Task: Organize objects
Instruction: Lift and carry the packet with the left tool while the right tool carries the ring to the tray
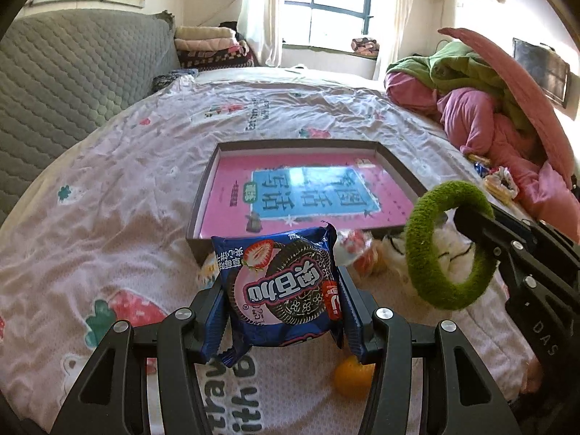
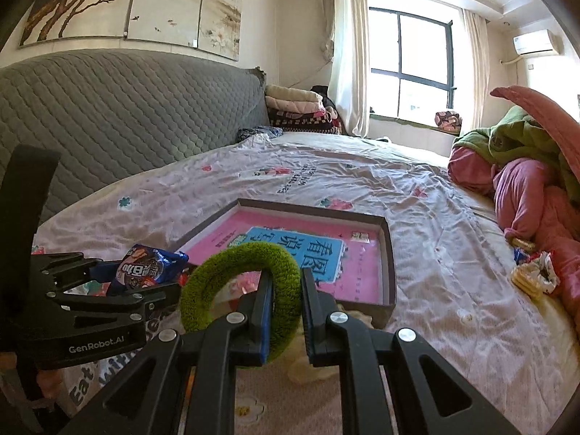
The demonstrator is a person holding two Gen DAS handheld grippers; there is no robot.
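Bed (image 1: 108, 188) fills both views, covered with a printed sheet, and bedding (image 1: 482, 116) in pink and green is piled at its right side. Box (image 1: 203, 195), wide and shallow with dark walls, lies open near the middle of the bed, and a pink book (image 1: 253, 195) with a blue title panel lies flat inside it. Left gripper (image 1: 281, 302) holds a blue cookie pack (image 1: 282, 282) upright between its fingers, which are closed on the two side edges of the pack; the pack is above the sheet, just before the near wall of the box. Right gripper (image 2: 286, 302) is closed on a green fuzzy ring (image 2: 217, 279), with one finger inside the hole and the other outside, so it pinches one side of the ring. The ring hangs in the air near the front right corner of the box. I judge that the pack is light and its foil is slippery and crinkly, and the cookies inside can break, so a soft grip on the sealed edges is better than pressing the middle. The ring looks soft and light; it gives under the pads and will not slip easily. Some small items (image 1: 362, 250) lie on the sheet beside the box, and an orange ball (image 1: 349, 377) lies under the left gripper.
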